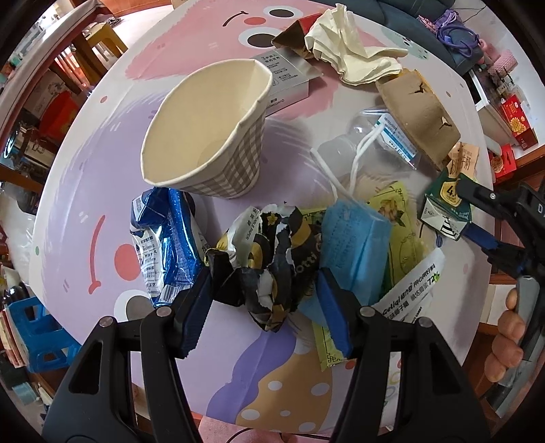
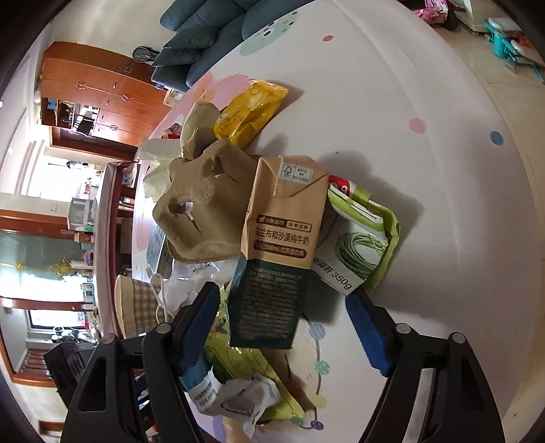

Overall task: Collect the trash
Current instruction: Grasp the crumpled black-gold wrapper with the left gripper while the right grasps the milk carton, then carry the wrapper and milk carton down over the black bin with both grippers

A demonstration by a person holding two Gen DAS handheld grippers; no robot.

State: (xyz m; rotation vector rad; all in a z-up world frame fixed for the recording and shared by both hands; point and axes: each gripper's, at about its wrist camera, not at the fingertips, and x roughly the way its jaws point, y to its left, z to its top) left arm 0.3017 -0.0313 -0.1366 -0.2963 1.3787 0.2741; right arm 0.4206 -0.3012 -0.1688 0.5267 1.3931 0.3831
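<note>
Down at the left gripper (image 1: 264, 308), the wide-open jaws flank a crumpled black-and-yellow paper wrapper (image 1: 269, 262) without squeezing it; a blue face mask (image 1: 352, 245) lies beside it. The right gripper (image 2: 284, 327), equally spread, straddles a tan-and-green milk carton (image 2: 276, 248) lying against a brown pulp egg tray (image 2: 204, 204) on the pastel tablecloth (image 2: 425, 170)

A round table (image 1: 102, 163) with a pastel cartoon-print cover fills both views. Behind it stand a blue-grey sofa (image 2: 204, 30) and a wooden cabinet (image 2: 102, 92). Daylight enters through a window (image 2: 58, 177). The floor (image 2: 504, 78) is light tile.
</note>
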